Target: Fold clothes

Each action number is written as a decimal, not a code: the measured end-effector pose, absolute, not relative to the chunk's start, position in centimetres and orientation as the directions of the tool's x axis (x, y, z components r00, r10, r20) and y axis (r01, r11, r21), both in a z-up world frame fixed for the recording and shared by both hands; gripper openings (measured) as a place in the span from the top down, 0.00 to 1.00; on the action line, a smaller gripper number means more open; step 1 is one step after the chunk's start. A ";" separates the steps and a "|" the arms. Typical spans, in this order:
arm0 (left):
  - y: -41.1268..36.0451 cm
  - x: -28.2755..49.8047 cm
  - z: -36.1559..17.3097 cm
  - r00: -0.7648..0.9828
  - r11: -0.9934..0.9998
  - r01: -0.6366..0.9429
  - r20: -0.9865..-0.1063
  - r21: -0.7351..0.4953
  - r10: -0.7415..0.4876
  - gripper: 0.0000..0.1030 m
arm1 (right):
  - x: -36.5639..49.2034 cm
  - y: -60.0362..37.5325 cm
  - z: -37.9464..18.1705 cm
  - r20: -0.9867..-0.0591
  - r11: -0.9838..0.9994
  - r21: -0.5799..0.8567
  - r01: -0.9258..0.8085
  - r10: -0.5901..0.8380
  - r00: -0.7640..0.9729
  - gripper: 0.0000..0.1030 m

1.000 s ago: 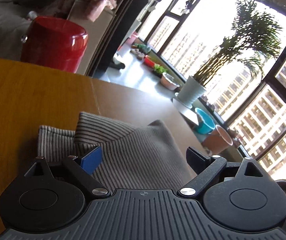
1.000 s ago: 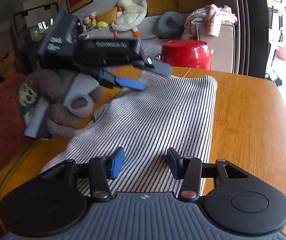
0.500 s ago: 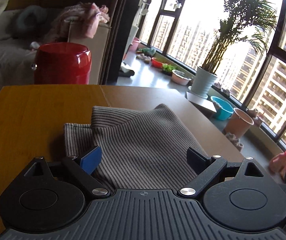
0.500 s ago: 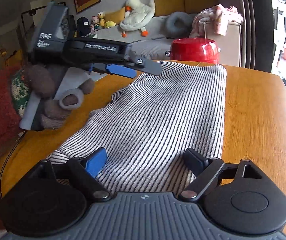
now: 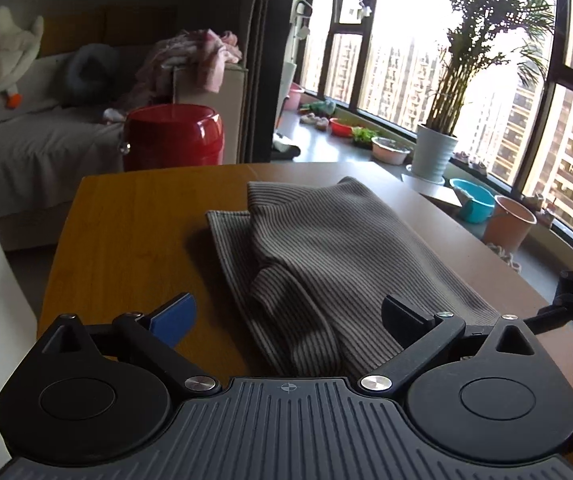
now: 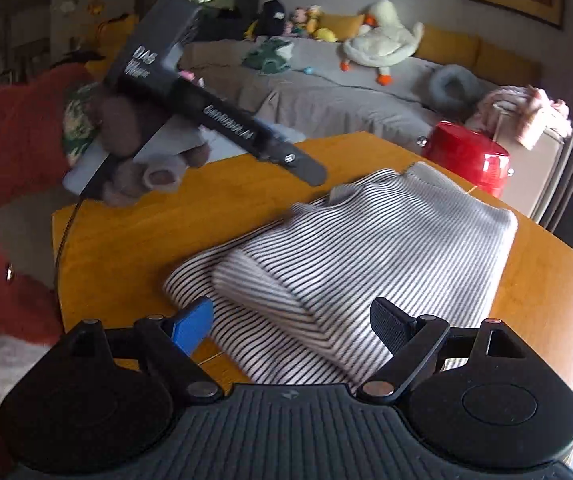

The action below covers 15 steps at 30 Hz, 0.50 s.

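Lying on the wooden tabletop (image 6: 134,236), the striped sweater (image 6: 366,256) is already folded over itself, with a sleeve tucked across its middle. The red pot (image 6: 466,160) stands past the sweater's far end, off the tabletop. The left claw (image 5: 286,316) is wide open and holds nothing; it hangs over the sweater's near edge. The right claw (image 6: 290,324) is wide open too and holds nothing, and it hangs over the sweater's other near edge. The sweater looks soft, light and floppy, so it would sag and slide if lifted by the middle. A good place to pinch it is probably a thick folded corner, both layers together.
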State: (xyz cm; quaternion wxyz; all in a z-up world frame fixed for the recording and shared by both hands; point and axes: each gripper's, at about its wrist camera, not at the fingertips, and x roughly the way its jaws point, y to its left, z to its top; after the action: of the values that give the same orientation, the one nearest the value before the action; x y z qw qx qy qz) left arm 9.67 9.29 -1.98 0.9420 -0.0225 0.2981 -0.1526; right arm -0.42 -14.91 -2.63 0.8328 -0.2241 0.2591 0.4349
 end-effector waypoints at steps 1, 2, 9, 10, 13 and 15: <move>9.3 9.6 -2.1 0.774 0.954 0.269 -0.558 -0.135 -0.298 0.01 | -0.9 -14.3 -3.2 -0.633 0.503 -0.194 -0.842 0.592 0.499 0.16; 9.3 9.5 -2.1 0.772 0.951 0.274 -0.558 -0.141 -0.304 0.01 | -1.3 -13.8 -3.8 -0.627 0.494 -0.250 -0.833 0.572 0.528 0.16; 8.6 9.4 -2.0 0.759 0.943 0.301 -0.563 -0.141 -0.327 0.01 | -2.2 -12.2 -4.4 -0.595 0.454 -0.347 -0.821 0.570 0.567 0.25; 8.5 9.4 -2.0 0.758 0.943 0.302 -0.565 -0.142 -0.327 0.01 | -1.9 -12.1 -4.3 -0.605 0.467 -0.321 -0.824 0.568 0.558 0.29; 8.3 9.3 -2.1 0.753 0.941 0.309 -0.567 -0.140 -0.332 0.00 | -0.1 -12.7 -3.8 -0.635 0.546 -0.167 -0.821 0.577 0.513 0.37; 8.1 8.9 -2.0 0.754 0.938 0.324 -0.564 -0.125 -0.336 0.00 | 1.8 -13.7 -3.2 -0.644 0.614 0.004 -0.789 0.605 0.468 0.42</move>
State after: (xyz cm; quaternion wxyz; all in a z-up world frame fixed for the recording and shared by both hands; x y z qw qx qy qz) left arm 8.91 8.14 -1.96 0.9365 -0.0096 0.3030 -0.1762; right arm 1.83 -13.74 -3.24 0.8435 -0.1491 0.3089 0.4133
